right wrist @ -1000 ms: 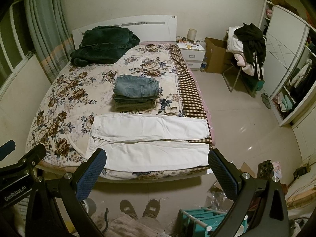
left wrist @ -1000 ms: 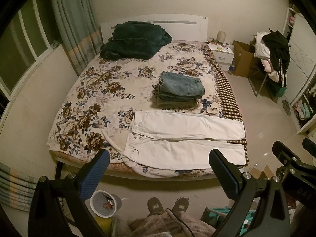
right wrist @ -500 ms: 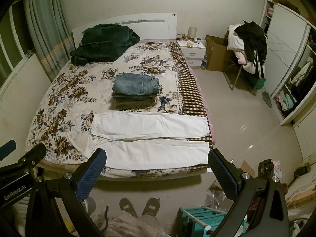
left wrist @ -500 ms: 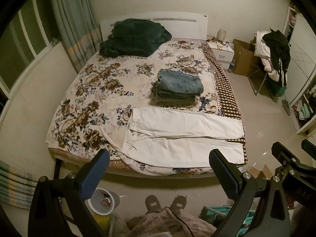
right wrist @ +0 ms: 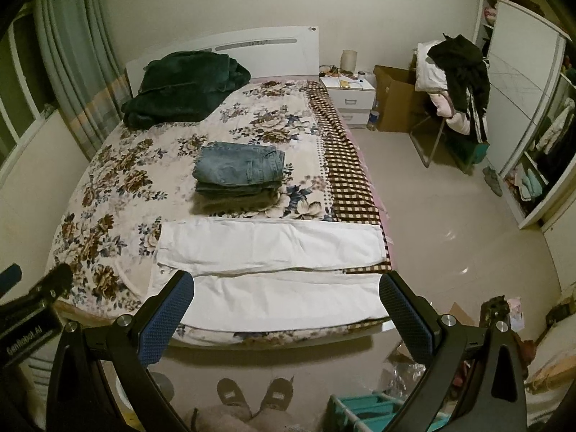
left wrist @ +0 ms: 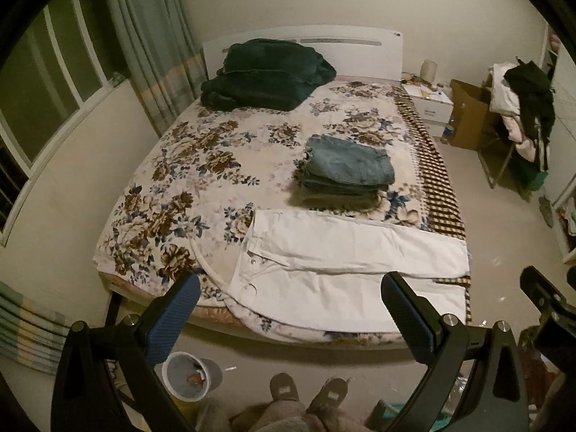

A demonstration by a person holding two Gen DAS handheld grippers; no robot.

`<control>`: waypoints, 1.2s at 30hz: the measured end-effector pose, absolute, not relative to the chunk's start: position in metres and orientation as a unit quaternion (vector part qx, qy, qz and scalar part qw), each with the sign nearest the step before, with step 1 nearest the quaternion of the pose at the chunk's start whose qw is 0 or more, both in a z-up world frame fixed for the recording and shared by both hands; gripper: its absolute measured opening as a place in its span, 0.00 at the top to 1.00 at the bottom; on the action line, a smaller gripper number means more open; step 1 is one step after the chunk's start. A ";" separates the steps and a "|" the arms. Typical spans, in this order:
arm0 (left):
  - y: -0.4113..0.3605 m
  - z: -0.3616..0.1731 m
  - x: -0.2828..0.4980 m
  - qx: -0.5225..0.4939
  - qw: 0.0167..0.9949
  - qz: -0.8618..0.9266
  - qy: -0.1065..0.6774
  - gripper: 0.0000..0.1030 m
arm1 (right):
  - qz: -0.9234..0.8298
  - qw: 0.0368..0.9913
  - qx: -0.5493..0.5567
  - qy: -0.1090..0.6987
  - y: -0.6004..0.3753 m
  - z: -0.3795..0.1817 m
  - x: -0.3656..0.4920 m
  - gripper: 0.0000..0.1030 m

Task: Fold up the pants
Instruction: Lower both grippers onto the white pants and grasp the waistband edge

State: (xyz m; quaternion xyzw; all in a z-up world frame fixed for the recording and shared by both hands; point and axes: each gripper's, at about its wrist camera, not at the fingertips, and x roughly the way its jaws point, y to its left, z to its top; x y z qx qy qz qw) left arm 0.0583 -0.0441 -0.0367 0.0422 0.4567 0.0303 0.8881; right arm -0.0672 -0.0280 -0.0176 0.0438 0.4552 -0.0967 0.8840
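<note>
White pants (left wrist: 345, 266) lie flat along the near edge of the flowered bed (left wrist: 201, 165), waist to the left, legs to the right. They also show in the right wrist view (right wrist: 273, 270). My left gripper (left wrist: 288, 309) is open and empty, held above the floor in front of the bed edge. My right gripper (right wrist: 286, 306) is open and empty at the same height, to the right of the left one. Neither touches the pants.
A stack of folded jeans (left wrist: 347, 171) sits behind the white pants. A dark green blanket (left wrist: 266, 73) lies by the headboard. A bin (left wrist: 190, 374) and my feet (left wrist: 306, 392) are on the floor. A chair piled with clothes (right wrist: 457, 82) and a nightstand (right wrist: 347, 97) stand right.
Both grippers have moved closer to the bed and a little lower; the bed and pants fill more of each view. The jaws have stayed open.
</note>
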 end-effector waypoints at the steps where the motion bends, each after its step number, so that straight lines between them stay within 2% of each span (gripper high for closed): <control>1: -0.045 -0.040 0.065 0.041 0.888 0.029 0.456 0.01 | -0.098 0.885 0.041 0.454 -0.032 -0.025 -0.057 0.00; 10: -0.060 -0.109 0.168 0.071 0.870 0.030 0.487 0.00 | -0.127 0.866 0.033 0.482 -0.072 -0.118 0.062 0.00; 15: -0.072 -0.166 0.244 0.107 0.857 0.011 0.504 0.00 | -0.121 0.844 0.003 0.523 -0.084 -0.204 0.156 0.00; 19: -0.077 -0.217 0.303 0.130 0.847 -0.006 0.516 0.00 | -0.112 0.808 -0.003 0.579 -0.097 -0.296 0.245 0.00; 22: -0.082 -0.269 0.346 0.154 0.836 -0.017 0.526 0.00 | -0.117 0.789 -0.036 0.602 -0.102 -0.366 0.304 0.00; 30: -0.125 -0.457 0.428 0.265 0.770 -0.075 0.576 0.00 | -0.098 0.727 -0.118 0.669 -0.116 -0.573 0.409 0.00; 33: -0.135 -0.513 0.449 0.296 0.743 -0.092 0.593 0.00 | -0.084 0.711 -0.130 0.686 -0.121 -0.621 0.417 0.03; 36: -0.143 -0.545 0.458 0.319 0.729 -0.113 0.595 0.00 | -0.060 0.699 -0.148 0.697 -0.127 -0.655 0.420 0.07</control>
